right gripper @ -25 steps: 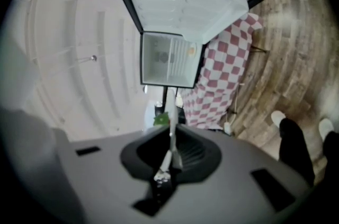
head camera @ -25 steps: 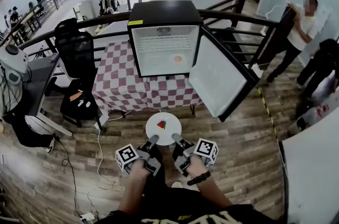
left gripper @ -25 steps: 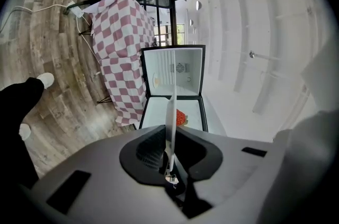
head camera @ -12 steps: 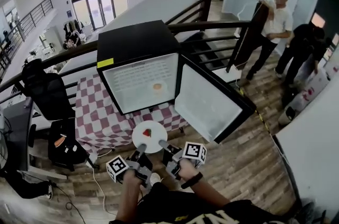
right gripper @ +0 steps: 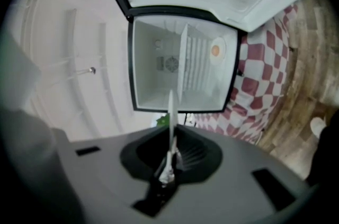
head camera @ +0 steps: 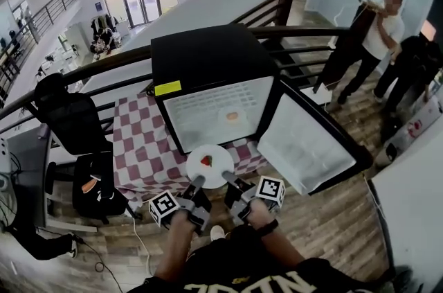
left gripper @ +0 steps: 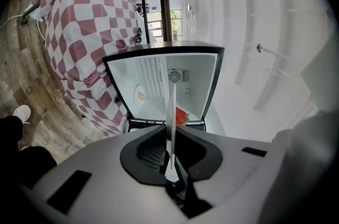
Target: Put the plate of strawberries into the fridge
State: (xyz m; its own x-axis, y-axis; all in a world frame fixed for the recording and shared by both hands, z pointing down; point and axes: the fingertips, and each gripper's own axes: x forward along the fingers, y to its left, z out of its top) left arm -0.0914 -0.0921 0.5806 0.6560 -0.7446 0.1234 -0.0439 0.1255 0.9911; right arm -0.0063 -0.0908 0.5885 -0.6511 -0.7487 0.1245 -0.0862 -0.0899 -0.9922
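White plate (head camera: pixel 219 158) sits clamped in fingers of left gripper (head camera: pixel 199 180) and right gripper (head camera: pixel 227 176), both extended forward.

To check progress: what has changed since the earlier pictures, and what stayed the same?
The plate, carried by both grippers, moved forward, closer to the open fridge. Unchanged: the left gripper and the right gripper stay clamped on its rim, the strawberry lies on it, and the door is open.
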